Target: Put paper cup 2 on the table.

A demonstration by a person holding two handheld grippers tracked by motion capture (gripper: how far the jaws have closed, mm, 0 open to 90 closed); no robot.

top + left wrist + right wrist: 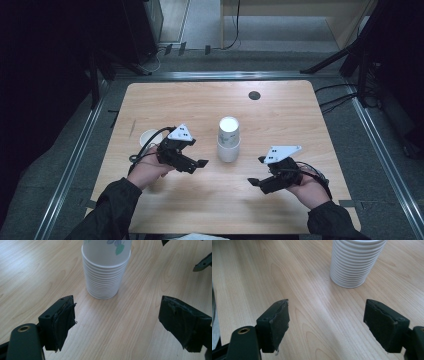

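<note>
Tall stack of white paper cups (228, 140), upside down, is standing upright near middle of light wooden table (280, 107), btwn both tools. Left gripper (199, 162) is pointing at it from just beside, jaws gaping wide w/ nothing in them. Right gripper (256, 171) is hovering near, also spread wide & empty. Single white paper cup (147, 136) is sitting behind left hand (147, 170).
</note>
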